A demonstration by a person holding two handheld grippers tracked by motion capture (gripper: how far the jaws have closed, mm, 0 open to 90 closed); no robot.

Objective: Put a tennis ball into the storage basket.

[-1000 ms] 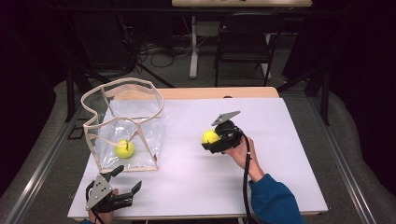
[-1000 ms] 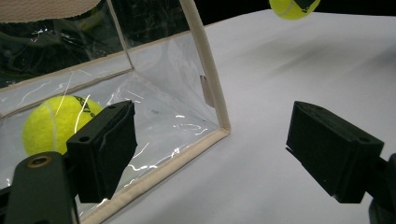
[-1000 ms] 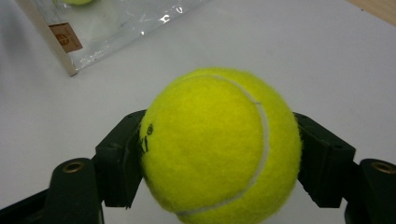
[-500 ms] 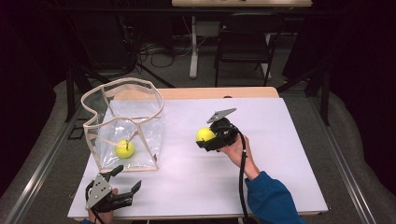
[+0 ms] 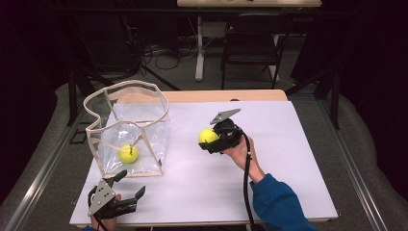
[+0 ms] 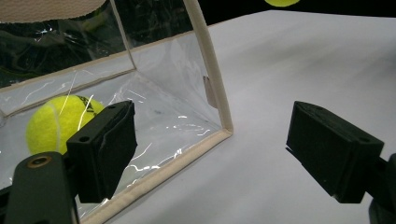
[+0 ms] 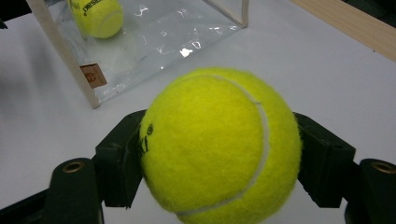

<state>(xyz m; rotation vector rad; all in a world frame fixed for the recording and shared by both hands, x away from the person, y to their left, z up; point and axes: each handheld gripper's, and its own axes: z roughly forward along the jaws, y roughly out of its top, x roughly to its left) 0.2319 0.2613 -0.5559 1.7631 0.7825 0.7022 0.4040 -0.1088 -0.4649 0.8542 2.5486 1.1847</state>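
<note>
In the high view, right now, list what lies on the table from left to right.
Left gripper at the near edge → clear bag with a tennis ball inside → second tennis ball clamped in the right gripper → the hand holding it.

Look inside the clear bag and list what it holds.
The bag holds one tennis ball, resting on its floor. Its walls are see-through, so little is covered; the left fingers hide a part of the ball in the left gripper view.
</note>
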